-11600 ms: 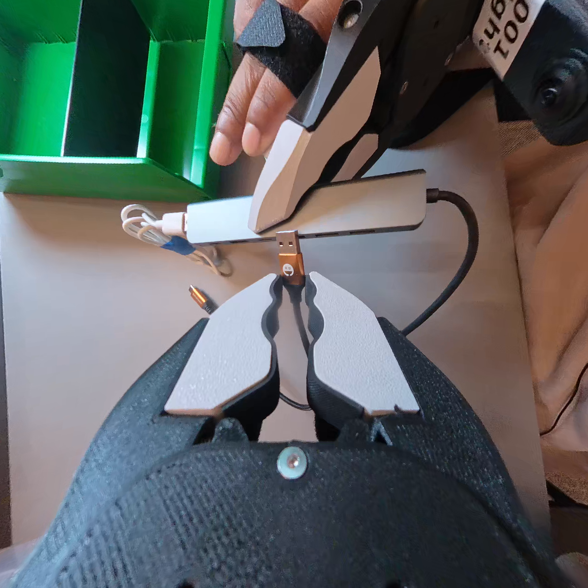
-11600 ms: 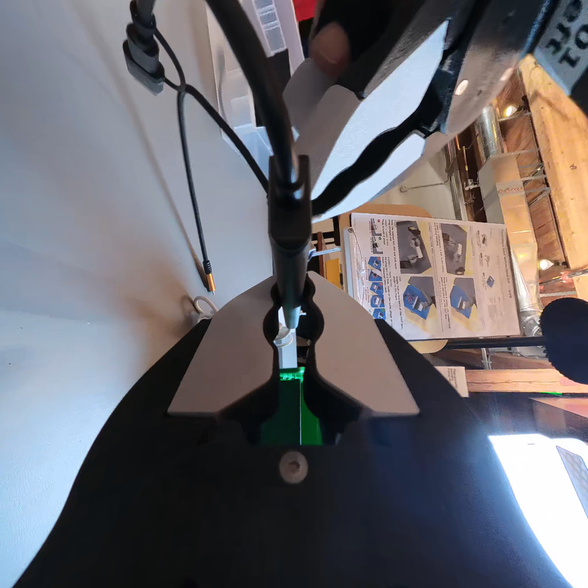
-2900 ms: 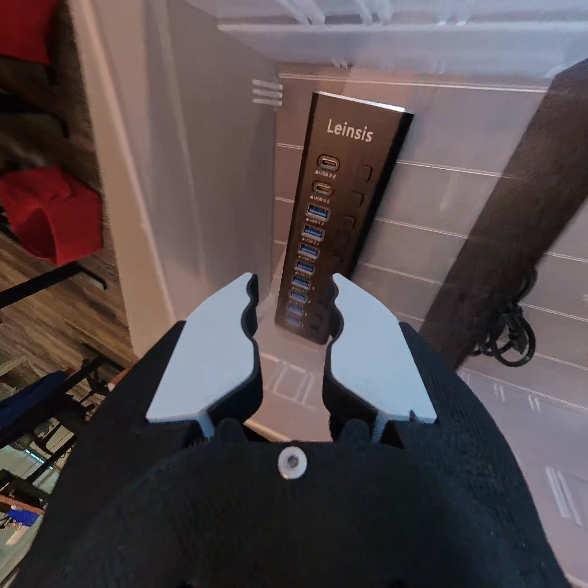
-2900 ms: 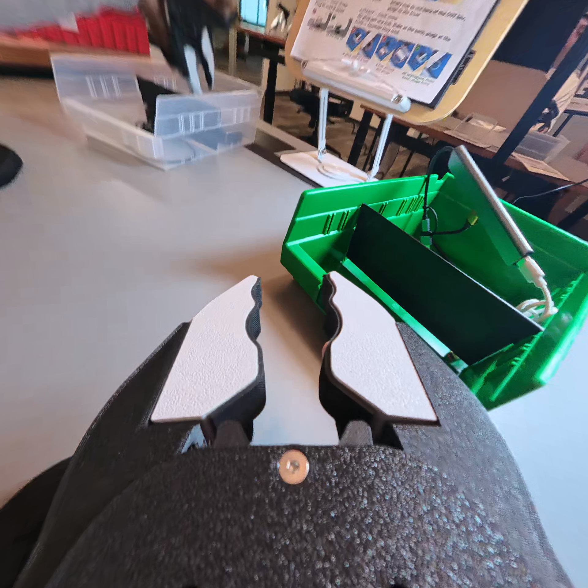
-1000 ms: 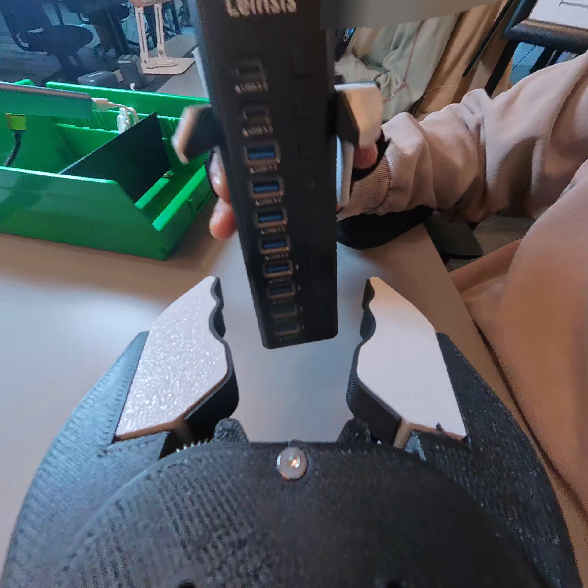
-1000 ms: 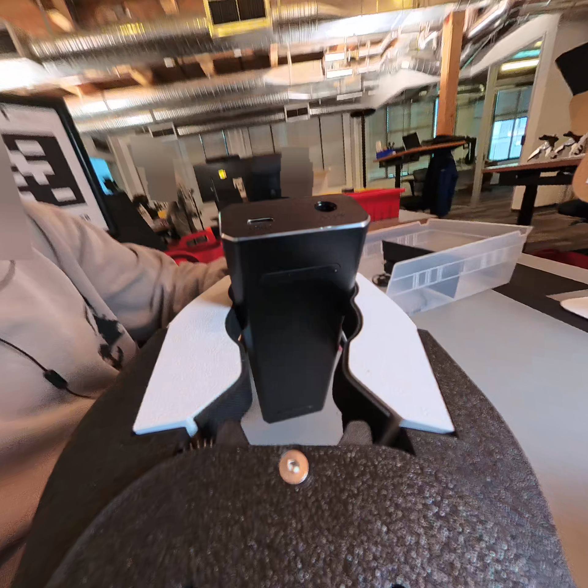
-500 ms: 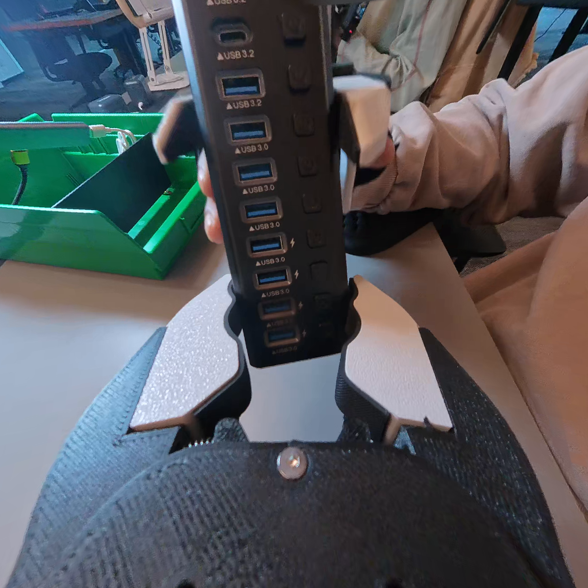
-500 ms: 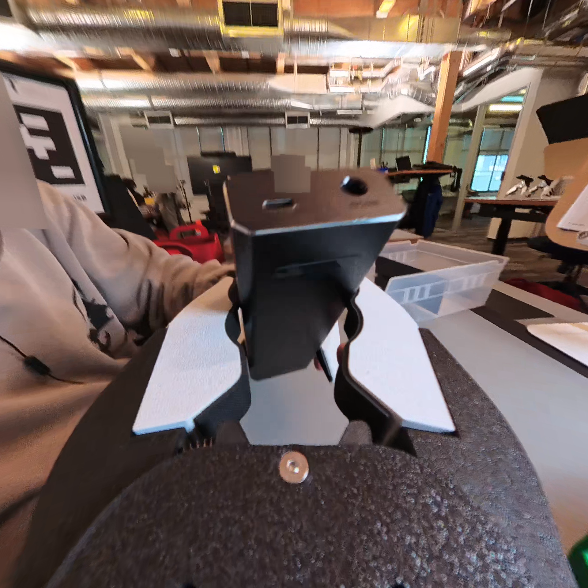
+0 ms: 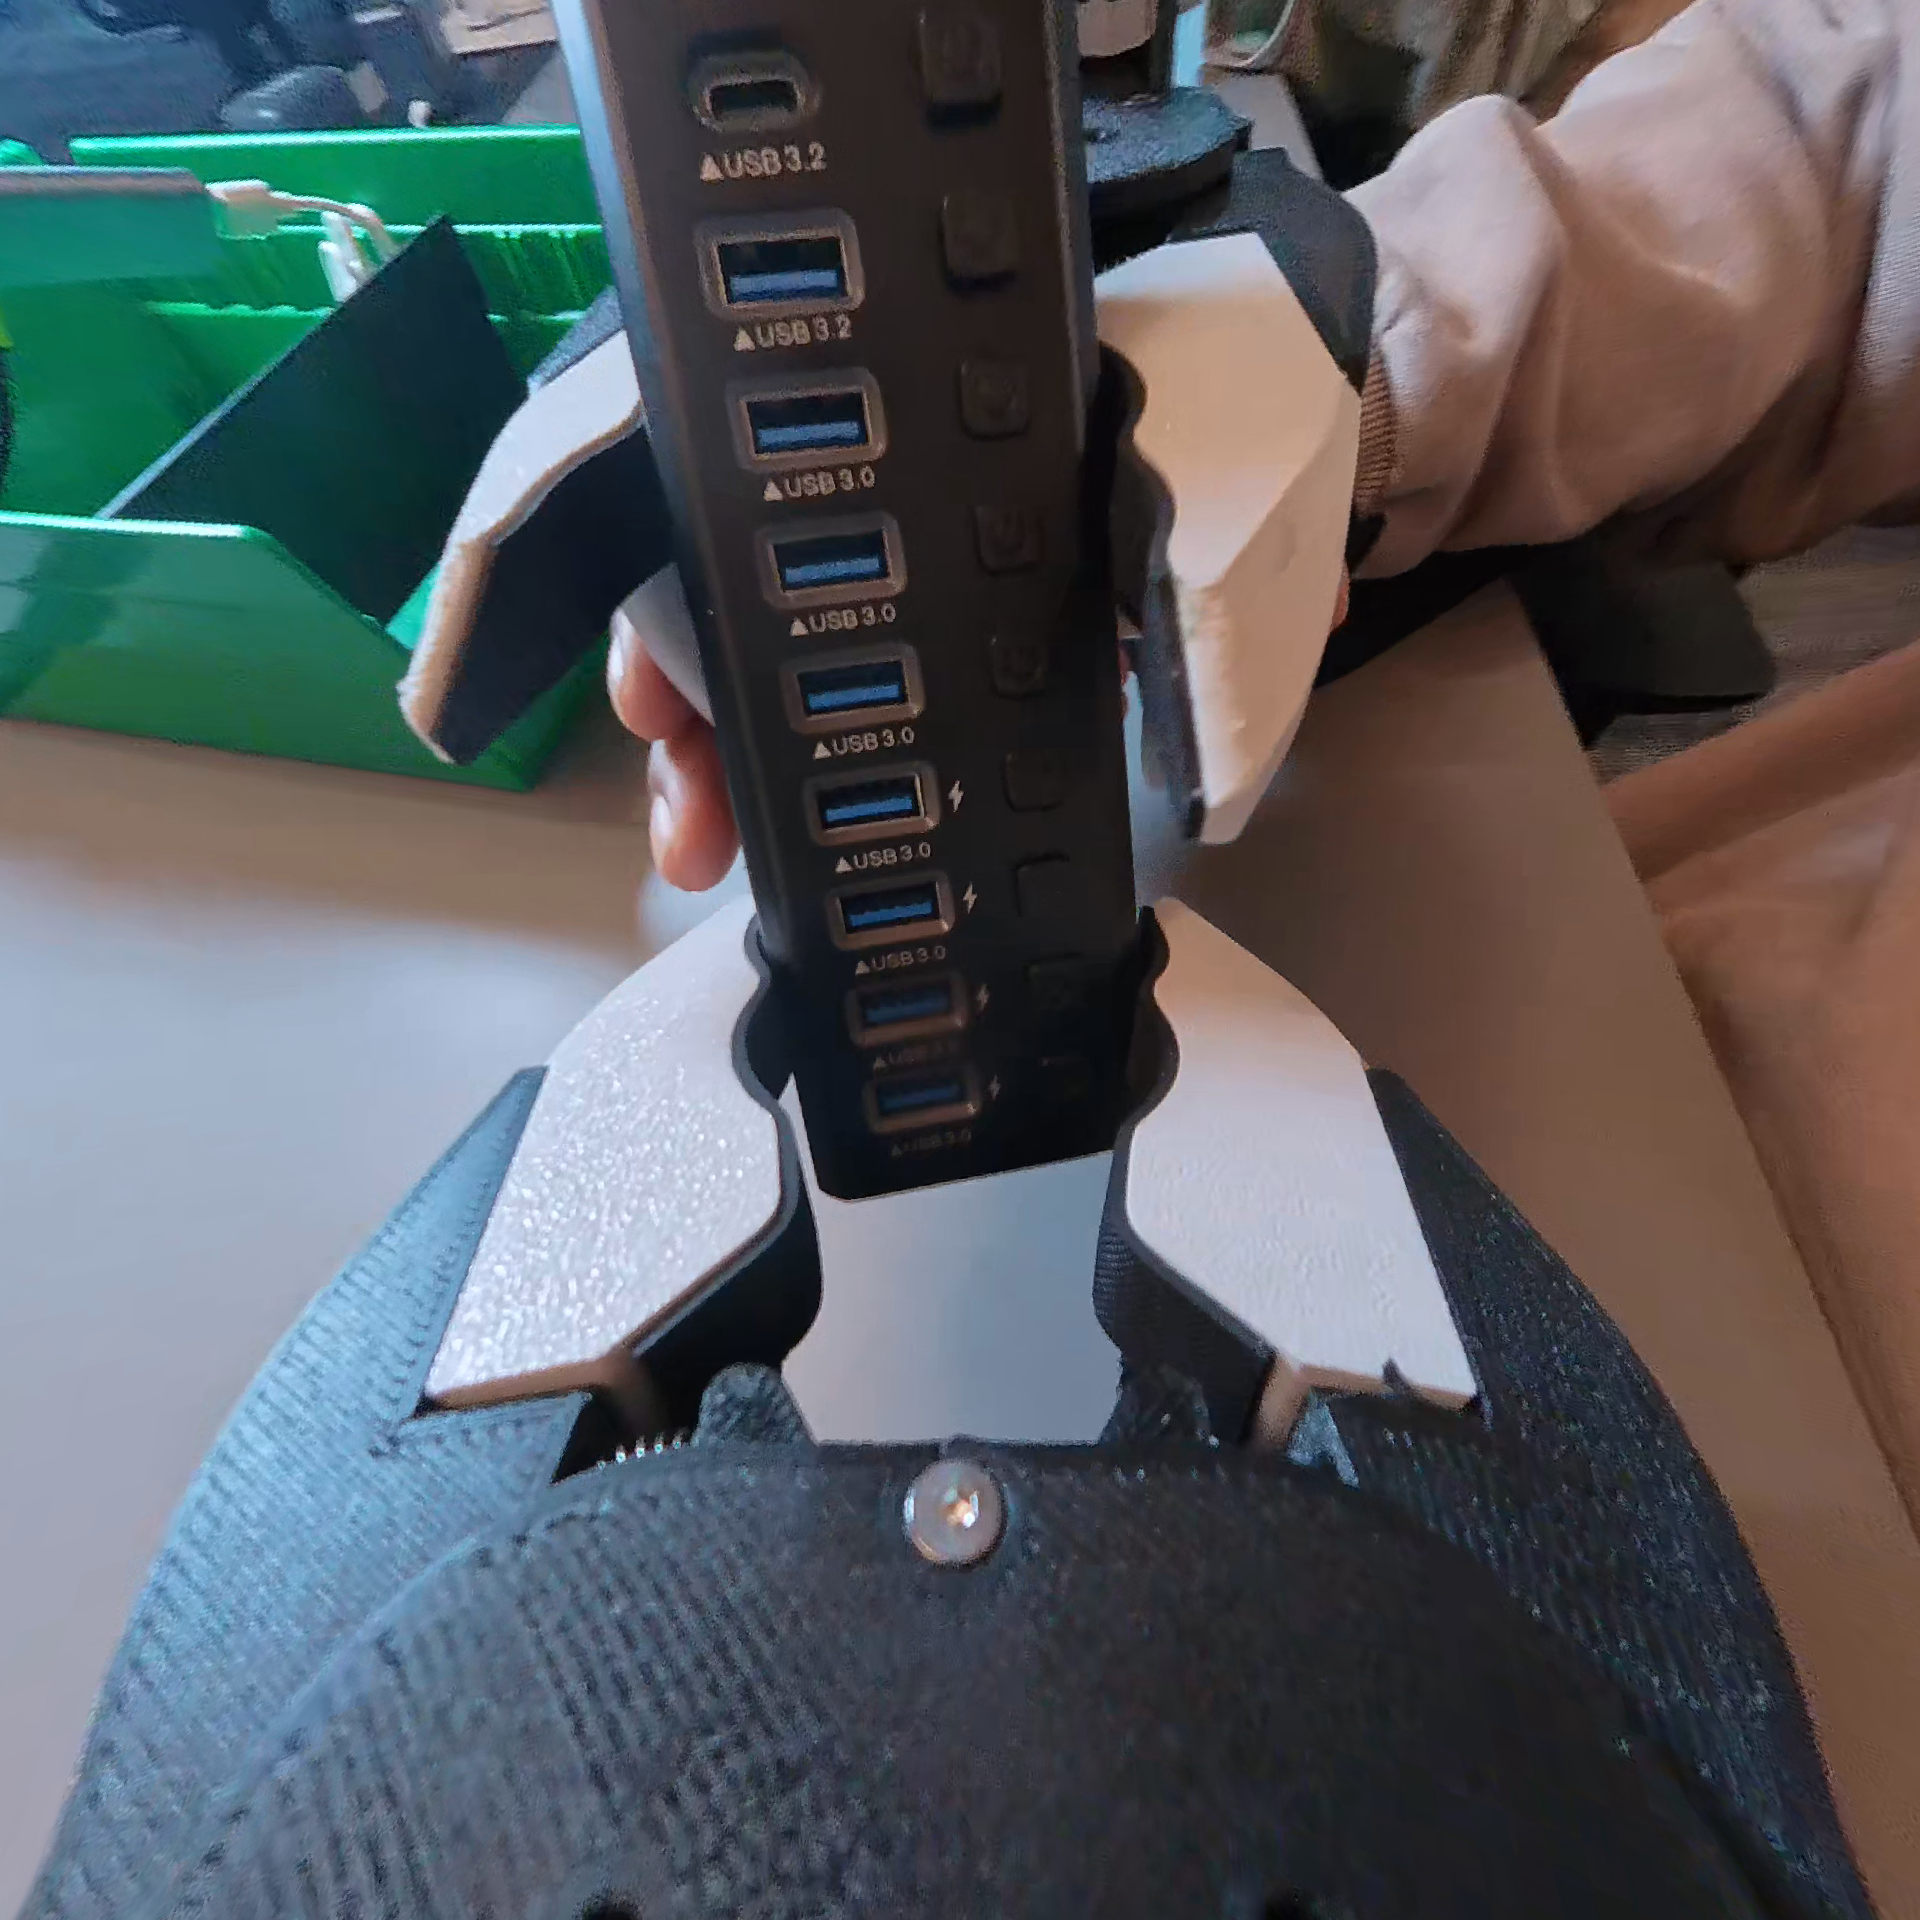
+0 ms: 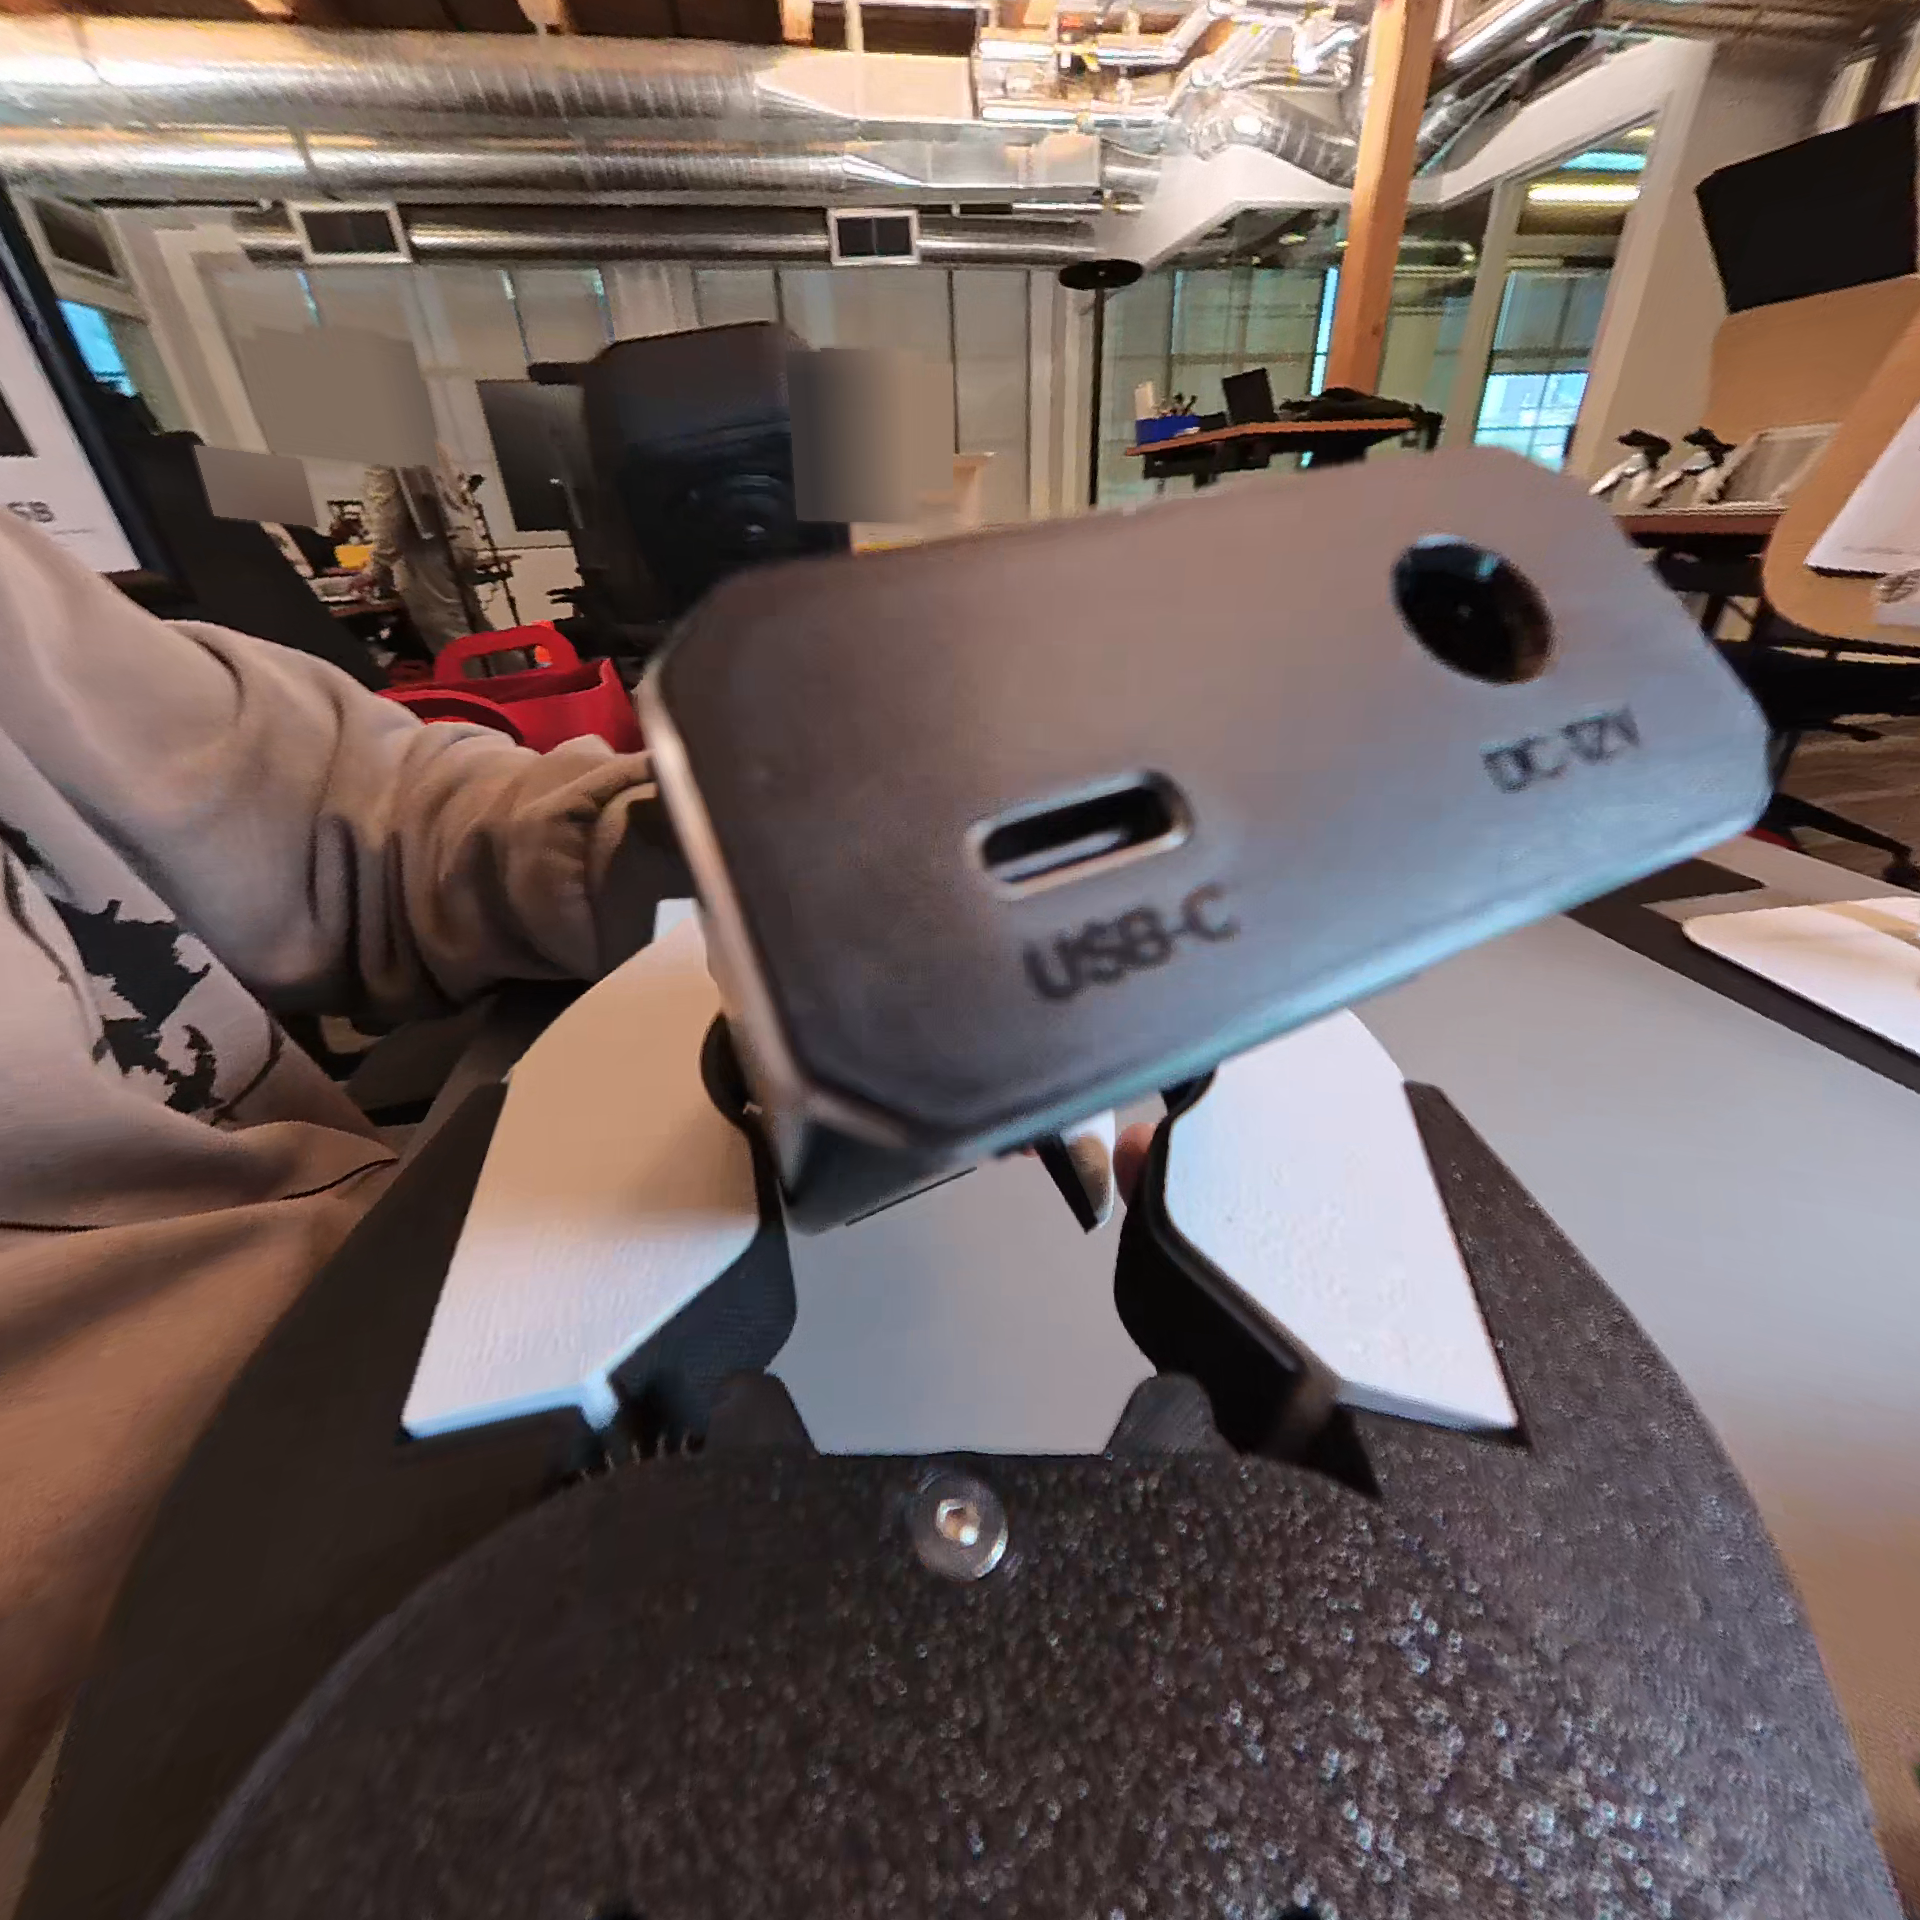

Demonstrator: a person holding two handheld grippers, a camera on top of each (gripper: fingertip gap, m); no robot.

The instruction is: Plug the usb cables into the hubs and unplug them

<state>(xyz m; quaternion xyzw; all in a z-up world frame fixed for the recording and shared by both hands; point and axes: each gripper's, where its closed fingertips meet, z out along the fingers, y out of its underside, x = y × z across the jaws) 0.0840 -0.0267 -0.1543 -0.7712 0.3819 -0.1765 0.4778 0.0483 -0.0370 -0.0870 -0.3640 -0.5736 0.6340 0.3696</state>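
Both grippers had the black hub [image 9: 883, 582] at once, so it read as a handover or re-grip mid-air. The left gripper [image 9: 951, 1029] was clamped on the hub's lower end, jaws narrow against its two long sides, with the bottom pair of blue ports sitting between the fingers. The right gripper [image 9: 862, 561] held the same hub further up, one finger on each side, seemingly closed on it but tilted, so the contact looked looser there. In the right wrist view the hub's end face [image 10: 1195, 790], with its small oval port and round power socket, filled the frame above that gripper's fingers [image 10: 956, 1174], which straddled the body just below it. Judgement: holding it by the narrow sides kept the port face clear for plugging, and the low left grip probably served to steady the hub so the right could let go and fetch a cable. No cable was plugged into any visible port. The green bin [image 9: 187, 644] sat on the table [image 9: 260, 987] behind and to the left, with a black divider [image 9: 343, 436] and a white cable [image 9: 312, 223] in it. A beige sleeve [image 9: 1621, 312] showed behind the right gripper.
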